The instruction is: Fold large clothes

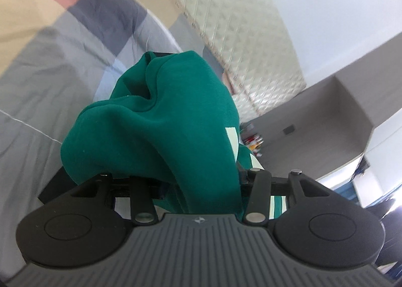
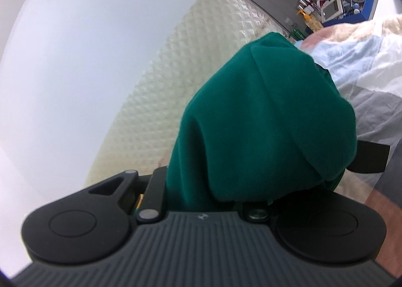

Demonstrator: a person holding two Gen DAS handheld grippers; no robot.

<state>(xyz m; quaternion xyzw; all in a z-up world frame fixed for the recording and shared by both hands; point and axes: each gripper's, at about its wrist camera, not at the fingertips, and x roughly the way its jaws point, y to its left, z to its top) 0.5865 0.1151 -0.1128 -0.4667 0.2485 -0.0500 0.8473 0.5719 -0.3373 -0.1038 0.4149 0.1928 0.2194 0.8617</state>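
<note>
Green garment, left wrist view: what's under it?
The green garment drapes over the left hand-held gripper, hiding its fingers. Patchwork bedding lies beyond; what's directly beneath is covered.

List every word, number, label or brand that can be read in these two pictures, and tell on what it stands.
No text can be read.
Small pale emblem on the left claw's body: a logo only, no letters.
Same emblem on the right claw: too small.
Bottles on the far shelf: labels too blurred.
Green garment: white stripes, no lettering.
</note>
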